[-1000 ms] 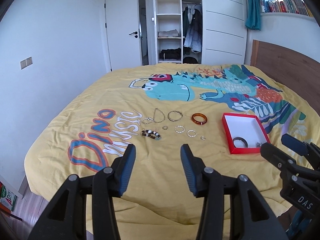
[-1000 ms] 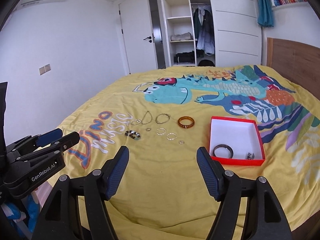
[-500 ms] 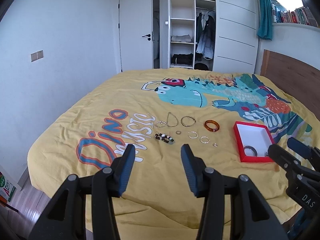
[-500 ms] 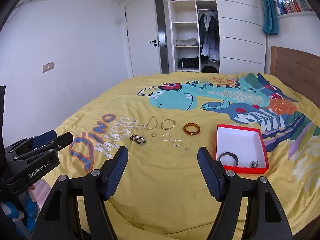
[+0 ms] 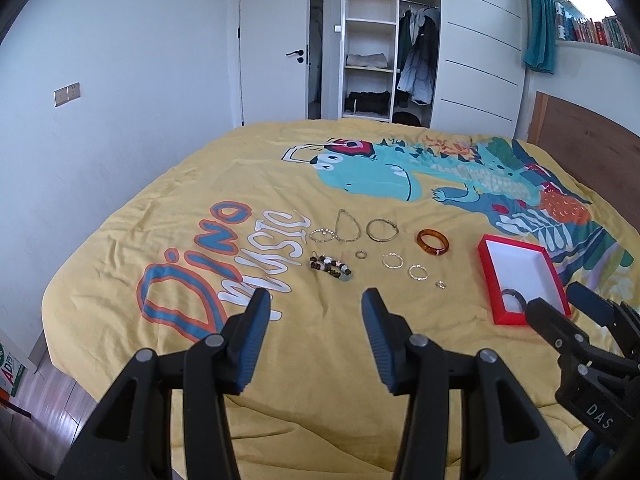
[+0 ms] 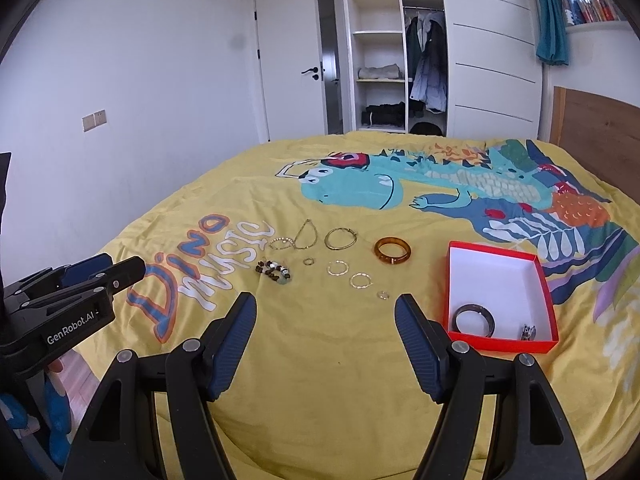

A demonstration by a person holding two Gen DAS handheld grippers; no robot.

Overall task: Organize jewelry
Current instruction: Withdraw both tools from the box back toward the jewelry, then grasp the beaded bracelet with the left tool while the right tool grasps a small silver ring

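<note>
Several pieces of jewelry lie on a yellow dinosaur bedspread (image 6: pixel 320 360): an amber bangle (image 6: pixel 392 250) (image 5: pixel 432 241), a beaded bracelet (image 6: pixel 274 271) (image 5: pixel 330 267), thin gold hoops (image 6: pixel 340 238) (image 5: pixel 383 230), small rings (image 6: pixel 383 295). A red box (image 6: pixel 549 288) (image 5: pixel 489 276) with white inside holds a dark bangle (image 6: pixel 473 319) and a small silver piece (image 6: pixel 528 331). My left gripper (image 5: pixel 314 322) is open and empty, above the bed's near side. My right gripper (image 6: pixel 325 328) is open and empty, left of the box.
A wooden headboard (image 6: pixel 600 128) stands at right. An open wardrobe (image 6: pixel 396 60) and a white door (image 6: pixel 296 60) are behind the bed. The bed's left edge drops to the floor (image 5: pixel 48 384).
Both grippers have drawn back and risen from the bed, so jewelry and box look farther away. Both stay open and empty. The jewelry has not moved.
</note>
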